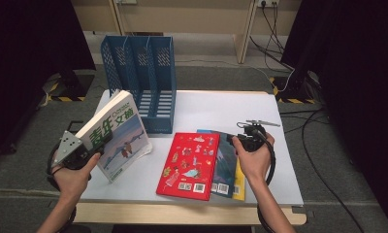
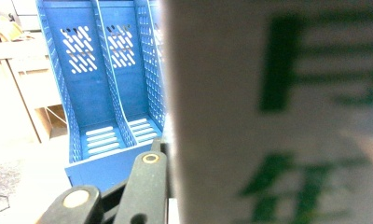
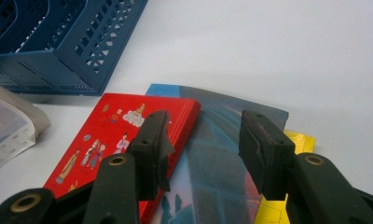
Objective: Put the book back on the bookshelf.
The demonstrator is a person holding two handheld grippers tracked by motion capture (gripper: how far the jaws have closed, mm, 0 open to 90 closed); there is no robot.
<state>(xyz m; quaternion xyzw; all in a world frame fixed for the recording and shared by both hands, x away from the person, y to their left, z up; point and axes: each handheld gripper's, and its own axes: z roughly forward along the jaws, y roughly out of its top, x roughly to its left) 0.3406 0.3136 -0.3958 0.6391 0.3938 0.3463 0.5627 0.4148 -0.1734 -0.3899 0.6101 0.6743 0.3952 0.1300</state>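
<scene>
Left gripper (image 1: 92, 154) clamped on the near left edge of a white magazine (image 1: 118, 135) with green lettering, jaws pinched tight on the cover and pages. Magazine tilted up off the white table (image 1: 221, 104), spine side raised toward the far left, lower corner hanging just above the tabletop at the near left. Seen from the left gripper view as a blurred white cover (image 2: 278, 112) pressed against the black jaw, with the blue file rack (image 2: 105, 84) beyond it. Rack standing upright at the far left of the table (image 1: 141, 80), three open slots facing the near side, just beyond the lifted magazine. Right gripper (image 3: 205, 144) spread wide, nothing between the pads, hovering over a stack of books at the near right. Red book (image 3: 124, 135) on top at the left of that stack, a dark blue book (image 3: 222, 154) under it and a yellow book (image 3: 299, 140) at the bottom, peeking out on the right. Left pad above the red cover's edge, right pad above the blue one; contact not clear.
</scene>
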